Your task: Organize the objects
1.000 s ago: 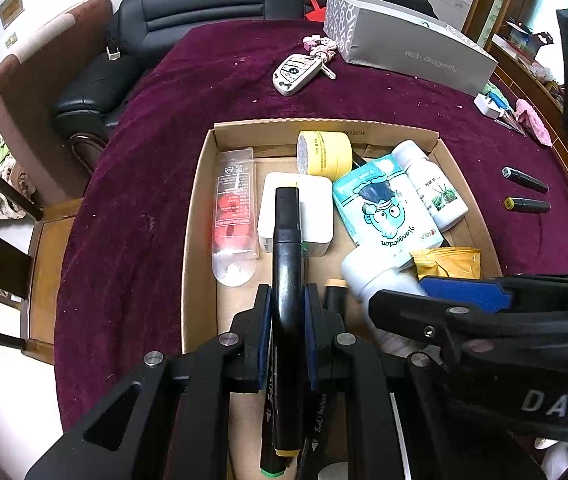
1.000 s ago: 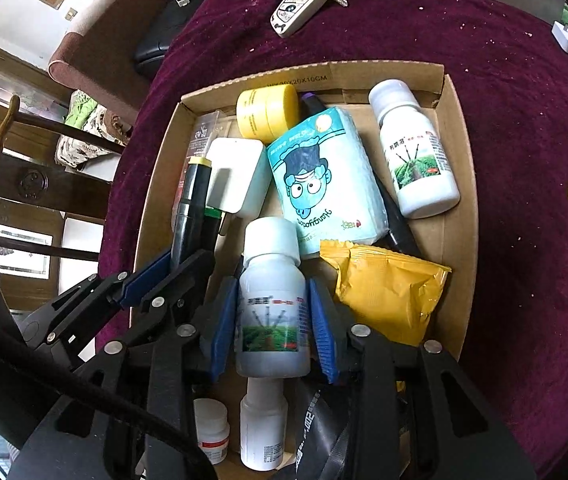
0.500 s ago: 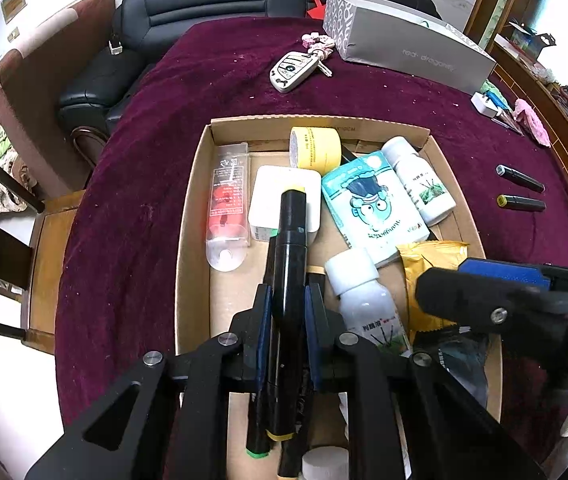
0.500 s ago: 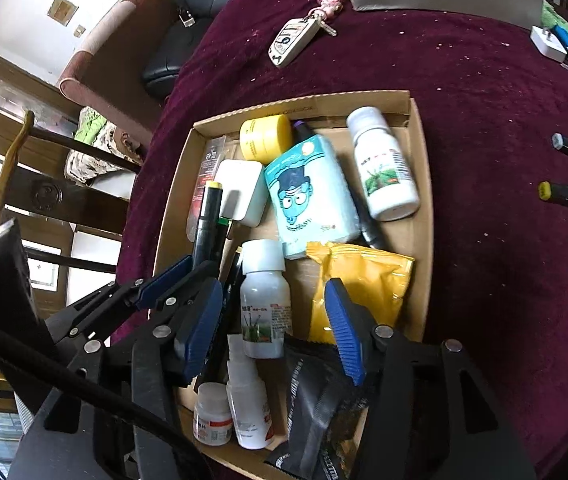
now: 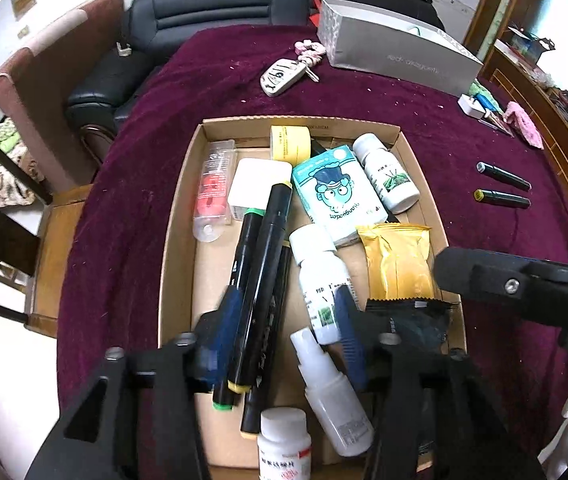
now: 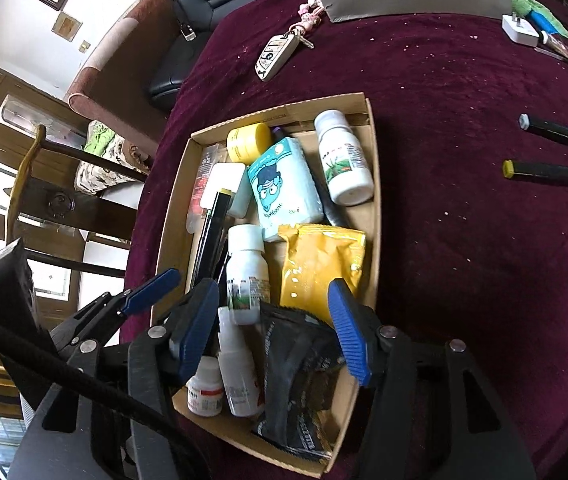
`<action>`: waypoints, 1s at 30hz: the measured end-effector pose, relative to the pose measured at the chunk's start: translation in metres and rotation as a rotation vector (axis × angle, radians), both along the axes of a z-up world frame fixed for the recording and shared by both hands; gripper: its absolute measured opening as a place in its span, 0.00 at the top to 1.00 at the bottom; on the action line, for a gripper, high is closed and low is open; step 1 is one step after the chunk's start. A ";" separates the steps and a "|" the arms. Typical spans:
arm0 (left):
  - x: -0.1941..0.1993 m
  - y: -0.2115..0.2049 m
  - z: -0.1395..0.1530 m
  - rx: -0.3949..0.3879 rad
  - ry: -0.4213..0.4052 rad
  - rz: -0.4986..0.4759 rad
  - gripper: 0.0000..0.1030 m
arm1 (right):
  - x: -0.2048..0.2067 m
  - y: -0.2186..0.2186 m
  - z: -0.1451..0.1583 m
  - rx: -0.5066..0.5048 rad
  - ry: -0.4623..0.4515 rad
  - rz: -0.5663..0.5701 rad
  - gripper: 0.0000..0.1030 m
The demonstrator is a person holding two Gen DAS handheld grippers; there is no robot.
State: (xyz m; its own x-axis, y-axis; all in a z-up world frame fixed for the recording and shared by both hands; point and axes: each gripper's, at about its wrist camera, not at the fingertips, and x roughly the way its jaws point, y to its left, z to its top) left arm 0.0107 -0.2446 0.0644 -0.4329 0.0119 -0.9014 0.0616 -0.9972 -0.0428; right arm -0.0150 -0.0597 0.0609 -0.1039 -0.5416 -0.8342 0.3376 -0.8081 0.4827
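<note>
A cardboard tray [image 5: 182,216] [image 6: 372,184] on the maroon table holds markers, white bottles, a tissue pack and snack packets. My left gripper [image 5: 284,316] is open above the tray's near end; the yellow-capped black marker [image 5: 262,268] lies loose between its jaws beside the other markers. My right gripper [image 6: 276,312] is open and empty above the near right part of the tray. The white bottle [image 6: 246,268] [image 5: 318,280] lies in the tray beyond it. Two black markers [image 5: 502,188] [image 6: 552,152] lie on the cloth to the right of the tray.
A car key with a pink charm [image 5: 282,76] and a grey box [image 5: 396,60] lie behind the tray. A white charger [image 6: 520,28] and small items sit at the far right. A black sofa [image 5: 204,4] and wooden chairs [image 5: 12,216] stand beyond the table's left edge.
My left gripper opened and let the yellow-capped marker drop onto the markers in the tray. My right gripper opened, released the white bottle into the tray, and pulled back.
</note>
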 end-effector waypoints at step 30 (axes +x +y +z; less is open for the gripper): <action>0.081 0.068 0.108 -0.172 0.207 0.269 0.10 | 0.088 0.090 0.073 0.132 0.652 0.118 0.37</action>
